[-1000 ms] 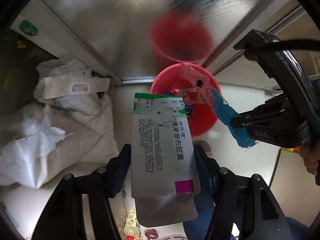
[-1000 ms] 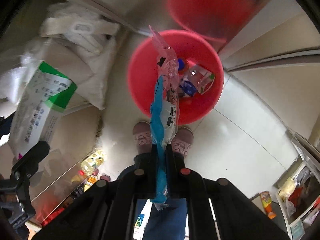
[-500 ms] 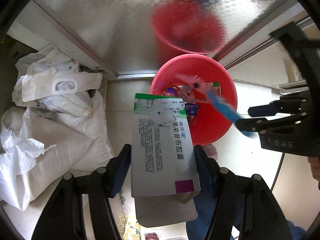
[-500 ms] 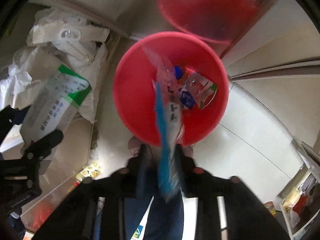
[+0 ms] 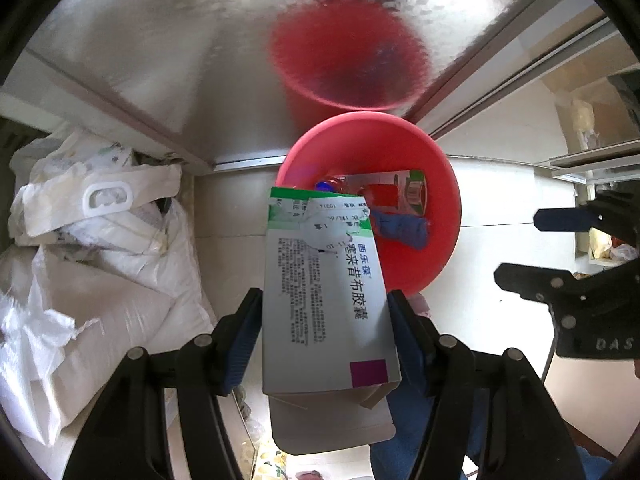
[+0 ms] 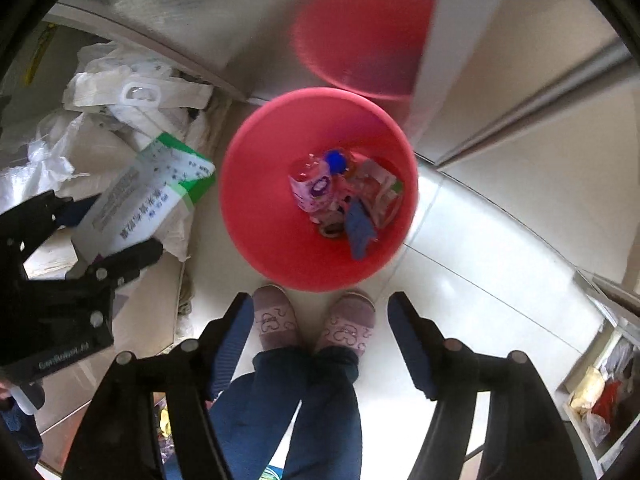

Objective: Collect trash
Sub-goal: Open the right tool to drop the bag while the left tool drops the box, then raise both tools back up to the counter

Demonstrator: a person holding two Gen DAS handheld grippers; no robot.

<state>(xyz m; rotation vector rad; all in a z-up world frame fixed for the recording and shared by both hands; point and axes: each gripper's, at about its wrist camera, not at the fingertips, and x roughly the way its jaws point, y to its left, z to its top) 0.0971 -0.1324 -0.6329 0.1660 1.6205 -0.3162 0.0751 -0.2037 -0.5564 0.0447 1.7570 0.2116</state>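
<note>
We cannot read much of the lower end of the medicine box [image 5: 326,304]: it runs back between the jaws of the left gripper [image 5: 325,334] and a loose flap hides its base. The box also covers the near-left rim of the red bin [image 5: 440,208], so part of the contents is lost from the left wrist view. The blurred red patch on the metal panel beyond the bin looks like its reflection. Inside the bin [image 6: 256,200] the trash is a jumble; we make out a blue wrapper [image 6: 360,232], a blue cap [image 6: 336,160] and pink and white packets, little more.

The left jaws clamp the box by its two long sides. It is white with a green band at the far end, a torn label, black Chinese print and a purple square near the jaws, and it hangs ahead of them, over the bin's near-left edge.

The right gripper [image 6: 320,344] has nothing between its jaws, which are opening; beyond them we see slippers [image 6: 276,320] and the bin on the floor.
</note>
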